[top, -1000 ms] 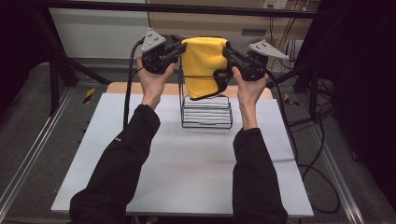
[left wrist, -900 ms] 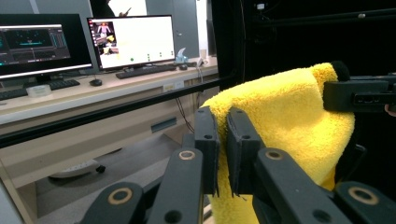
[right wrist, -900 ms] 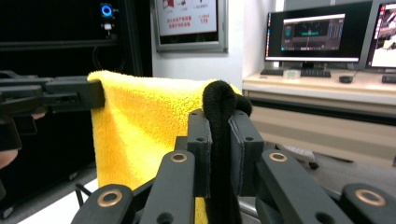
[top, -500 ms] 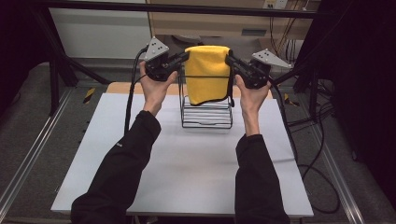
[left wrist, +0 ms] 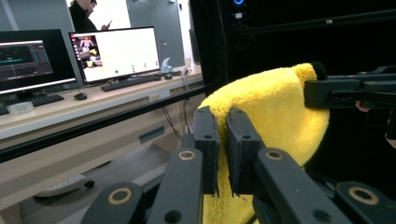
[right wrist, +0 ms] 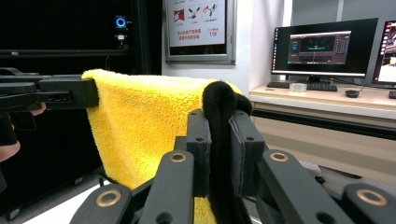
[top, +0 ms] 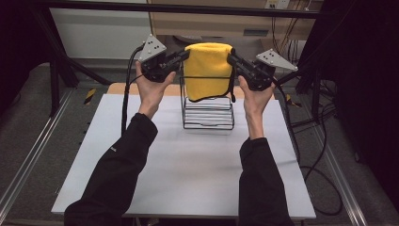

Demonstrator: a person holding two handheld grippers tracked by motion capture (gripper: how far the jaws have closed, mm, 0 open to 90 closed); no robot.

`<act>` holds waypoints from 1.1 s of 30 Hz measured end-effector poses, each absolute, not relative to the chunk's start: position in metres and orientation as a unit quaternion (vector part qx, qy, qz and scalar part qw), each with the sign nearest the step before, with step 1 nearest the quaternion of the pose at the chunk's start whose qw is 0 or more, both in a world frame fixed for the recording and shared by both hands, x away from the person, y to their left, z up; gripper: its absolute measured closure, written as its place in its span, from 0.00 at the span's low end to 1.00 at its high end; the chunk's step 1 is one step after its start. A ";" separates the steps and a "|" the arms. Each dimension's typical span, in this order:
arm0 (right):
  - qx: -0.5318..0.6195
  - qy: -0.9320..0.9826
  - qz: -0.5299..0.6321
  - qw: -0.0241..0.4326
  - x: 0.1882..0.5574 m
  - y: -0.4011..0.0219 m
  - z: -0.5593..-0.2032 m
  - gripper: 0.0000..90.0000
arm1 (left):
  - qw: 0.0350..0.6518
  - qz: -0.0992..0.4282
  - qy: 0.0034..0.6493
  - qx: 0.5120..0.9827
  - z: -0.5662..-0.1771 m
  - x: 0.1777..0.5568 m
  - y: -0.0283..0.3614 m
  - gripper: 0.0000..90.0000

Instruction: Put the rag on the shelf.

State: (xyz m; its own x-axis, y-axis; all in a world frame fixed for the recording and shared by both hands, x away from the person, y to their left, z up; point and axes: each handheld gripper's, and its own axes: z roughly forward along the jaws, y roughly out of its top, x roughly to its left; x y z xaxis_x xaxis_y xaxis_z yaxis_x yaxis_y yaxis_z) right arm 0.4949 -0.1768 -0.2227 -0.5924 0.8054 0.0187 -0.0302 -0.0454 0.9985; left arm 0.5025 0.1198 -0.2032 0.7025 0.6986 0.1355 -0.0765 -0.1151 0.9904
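Note:
A yellow towel (top: 207,70) with black edge trim hangs stretched between my two grippers, right above a black wire rack (top: 208,118) at the far middle of the white table (top: 188,174). My left gripper (top: 184,54) is shut on the towel's left top edge; in the left gripper view its jaws (left wrist: 222,121) pinch the yellow towel (left wrist: 275,107). My right gripper (top: 230,57) is shut on the right top edge, and in the right gripper view (right wrist: 219,123) it clamps the black trim of the towel (right wrist: 140,121). The towel's lower part hangs in front of the rack's top.
Black cables (top: 306,141) trail off the table's right side and a cable (top: 126,99) runs down from the left gripper. A desk with monitors (left wrist: 116,51) stands beyond the table, with a person behind it. Bare table surface lies between the rack and the near edge.
The towel hung skewed a second ago and now hangs straight between the grippers. Both hands have shifted slightly, staying above the rack.

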 end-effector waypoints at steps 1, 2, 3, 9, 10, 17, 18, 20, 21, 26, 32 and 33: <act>0.316 0.612 0.649 0.323 0.493 -0.177 -0.223 0.89 | 0.623 0.310 0.227 0.681 -0.203 0.501 0.120 0.93; 0.314 0.612 0.650 0.323 0.492 -0.178 -0.224 0.89 | 0.624 0.307 0.225 0.682 -0.204 0.500 0.120 0.93; 0.312 0.613 0.649 0.324 0.491 -0.178 -0.224 0.89 | 0.625 0.304 0.223 0.684 -0.204 0.498 0.121 0.93; 0.306 0.625 0.641 0.324 0.480 -0.179 -0.226 0.89 | 0.615 0.296 0.223 0.696 -0.207 0.491 0.123 0.93; 0.307 0.629 0.638 0.323 0.479 -0.179 -0.227 0.88 | 0.611 0.294 0.224 0.700 -0.208 0.490 0.123 0.93; 0.306 0.650 0.625 0.305 0.468 -0.181 -0.233 0.88 | 0.599 0.271 0.232 0.717 -0.216 0.482 0.126 0.92; 0.305 0.652 0.624 0.304 0.467 -0.181 -0.234 0.88 | 0.597 0.268 0.233 0.719 -0.218 0.481 0.126 0.92; 0.305 0.660 0.617 0.300 0.465 -0.181 -0.236 0.88 | 0.591 0.263 0.233 0.726 -0.220 0.479 0.126 0.92; 0.305 0.664 0.614 0.299 0.464 -0.181 -0.236 0.88 | 0.588 0.260 0.233 0.730 -0.222 0.479 0.126 0.92; 0.303 0.682 0.598 0.292 0.460 -0.182 -0.242 0.88 | 0.572 0.256 0.232 0.744 -0.228 0.475 0.124 0.91; 0.300 0.697 0.584 0.288 0.458 -0.183 -0.249 0.88 | 0.563 0.246 0.235 0.754 -0.233 0.472 0.124 0.88; 0.299 0.698 0.584 0.288 0.458 -0.183 -0.250 0.88 | 0.564 0.241 0.236 0.754 -0.232 0.471 0.125 0.86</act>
State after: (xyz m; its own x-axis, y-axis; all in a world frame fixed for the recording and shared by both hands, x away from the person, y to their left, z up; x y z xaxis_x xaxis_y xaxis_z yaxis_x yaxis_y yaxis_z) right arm 0.4584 -0.1832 -0.2504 -0.6554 0.7534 -0.0539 0.0800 0.1402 0.9869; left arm 0.4706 0.1250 -0.2321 0.7717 0.6285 0.0975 0.0842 -0.2530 0.9638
